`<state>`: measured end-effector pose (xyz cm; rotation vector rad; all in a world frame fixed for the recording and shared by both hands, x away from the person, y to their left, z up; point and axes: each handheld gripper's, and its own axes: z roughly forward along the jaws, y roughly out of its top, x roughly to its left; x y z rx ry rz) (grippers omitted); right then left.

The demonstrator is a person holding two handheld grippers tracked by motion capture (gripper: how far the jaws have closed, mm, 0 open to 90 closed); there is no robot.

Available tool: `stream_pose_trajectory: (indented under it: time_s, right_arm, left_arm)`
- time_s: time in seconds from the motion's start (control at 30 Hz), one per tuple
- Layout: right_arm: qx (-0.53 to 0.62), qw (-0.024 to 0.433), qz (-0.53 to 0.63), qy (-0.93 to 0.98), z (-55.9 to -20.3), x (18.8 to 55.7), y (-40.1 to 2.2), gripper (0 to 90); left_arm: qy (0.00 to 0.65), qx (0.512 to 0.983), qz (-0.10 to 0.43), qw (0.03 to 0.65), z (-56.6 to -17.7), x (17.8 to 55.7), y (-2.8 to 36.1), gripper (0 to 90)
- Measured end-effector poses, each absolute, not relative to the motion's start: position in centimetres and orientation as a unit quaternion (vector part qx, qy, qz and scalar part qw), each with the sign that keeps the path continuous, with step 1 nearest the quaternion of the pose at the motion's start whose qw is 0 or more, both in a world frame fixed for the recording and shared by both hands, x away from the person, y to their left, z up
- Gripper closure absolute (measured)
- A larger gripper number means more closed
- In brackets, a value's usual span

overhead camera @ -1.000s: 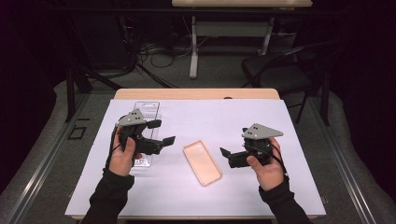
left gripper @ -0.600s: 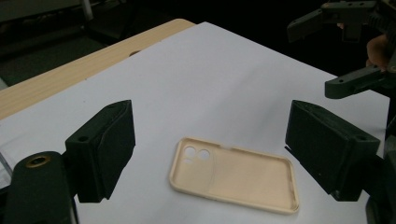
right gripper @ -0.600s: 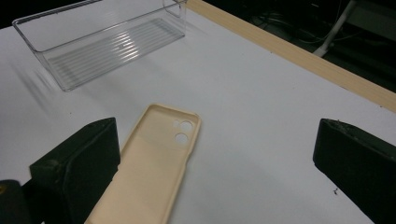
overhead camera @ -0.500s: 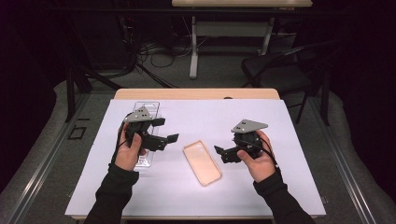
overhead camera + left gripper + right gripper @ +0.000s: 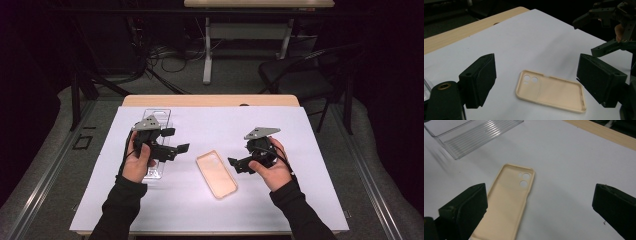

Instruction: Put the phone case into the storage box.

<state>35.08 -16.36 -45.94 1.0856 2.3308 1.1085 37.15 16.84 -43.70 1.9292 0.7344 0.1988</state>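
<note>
1. The left gripper [image 5: 176, 141] is held with its jaws spread wide and nothing between them; in the left gripper view the two black pads [image 5: 481, 77] are seen well apart, framing the phone case [image 5: 551, 90] from above without touching it.
2. The right gripper [image 5: 240, 165] is likewise held wide open and empty; in the right gripper view its pads [image 5: 466, 206] stand far apart, and the case [image 5: 510, 198] is seen beneath and between them, untouched.
3. The phone case [image 5: 216, 173], beige and lying hollow side up with its camera cut-outs towards the far end, is found flat on the white table cover [image 5: 210, 125], between the two grippers and near the middle of the table.
4. A clear plastic tray [image 5: 156, 118] is seen at the left of the cover, partly under the left gripper; in the right gripper view it [image 5: 471, 135] lies apart from the case.
5. Compared with half a second ago, the right gripper is seen to have been brought slightly nearer the case, its jaws now pointing at the case's right edge; the left gripper is placed much as before.
6. The case and the tray are unchanged in position across the frames.
</note>
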Motion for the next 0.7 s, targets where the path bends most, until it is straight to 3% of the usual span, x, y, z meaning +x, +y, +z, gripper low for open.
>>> stream_pose_trajectory:
  time_s: [0.47, 0.7]
  right_arm:
    - [0.397, 0.169, 0.374, 0.821, -47.6, 35.5, -14.6, 0.0]
    - [0.411, 0.168, 0.374, 0.814, -48.2, 35.4, -14.2, 5.8]
  left_arm:
    - [0.324, 0.793, 0.059, 0.512, -44.9, 37.6, 17.3, 16.2]
    - [0.321, 0.794, 0.053, 0.513, -45.2, 37.3, 17.3, 15.7]
